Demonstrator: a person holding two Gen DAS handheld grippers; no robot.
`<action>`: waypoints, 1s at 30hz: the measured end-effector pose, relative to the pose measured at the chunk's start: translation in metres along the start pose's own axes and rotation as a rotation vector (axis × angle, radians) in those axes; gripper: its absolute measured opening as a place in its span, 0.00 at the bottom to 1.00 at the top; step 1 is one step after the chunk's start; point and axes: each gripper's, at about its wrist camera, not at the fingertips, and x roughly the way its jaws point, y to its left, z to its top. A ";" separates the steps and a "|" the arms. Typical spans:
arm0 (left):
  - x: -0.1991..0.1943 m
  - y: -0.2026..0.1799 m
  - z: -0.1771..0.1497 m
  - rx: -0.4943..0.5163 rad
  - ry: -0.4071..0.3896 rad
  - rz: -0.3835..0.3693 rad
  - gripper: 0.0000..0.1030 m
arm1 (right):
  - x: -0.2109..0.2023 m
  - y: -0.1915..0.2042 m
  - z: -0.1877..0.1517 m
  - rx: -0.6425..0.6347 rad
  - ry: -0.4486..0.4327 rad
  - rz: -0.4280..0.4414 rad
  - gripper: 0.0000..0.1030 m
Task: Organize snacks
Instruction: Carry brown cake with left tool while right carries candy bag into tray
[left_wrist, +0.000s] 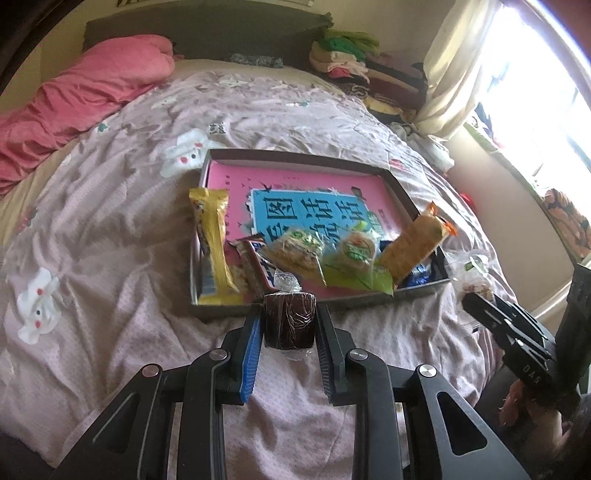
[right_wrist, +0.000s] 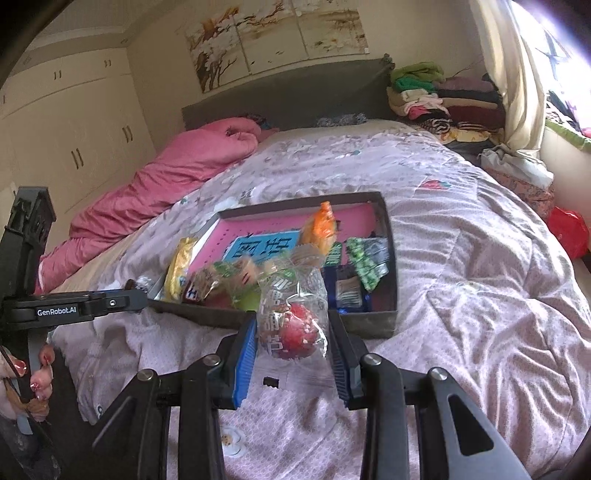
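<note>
Above the near edge of the bed (left_wrist: 110, 229), in the left wrist view, the left hand-held gripper (left_wrist: 290, 325) is gripping a dark brown wrapped cake (left_wrist: 290, 321) just short of the snack box (left_wrist: 417, 206). In the right wrist view, the right hand-held gripper (right_wrist: 293, 332) is clamping a clear-bagged red candied fruit (right_wrist: 295, 330) before the same box. Both snacks are seemingly being carried boxward; next, each needs a free spot among the packets and a release.

A home bedroom: a bed (right_wrist: 461, 280) with a pink duvet (right_wrist: 177, 177), built-in wardrobes (right_wrist: 74, 125), folded clothes (right_wrist: 443, 103) stacked beside the curtained window (left_wrist: 546, 85).
</note>
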 end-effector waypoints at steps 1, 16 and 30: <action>0.000 0.000 0.001 0.000 -0.003 0.003 0.27 | -0.001 -0.003 0.001 0.007 -0.008 -0.006 0.36; 0.007 0.008 0.018 -0.015 -0.025 0.025 0.27 | -0.001 -0.040 0.014 0.102 -0.048 -0.083 0.36; 0.045 0.032 0.029 -0.059 0.025 0.081 0.27 | 0.026 -0.052 0.025 0.139 -0.017 -0.075 0.36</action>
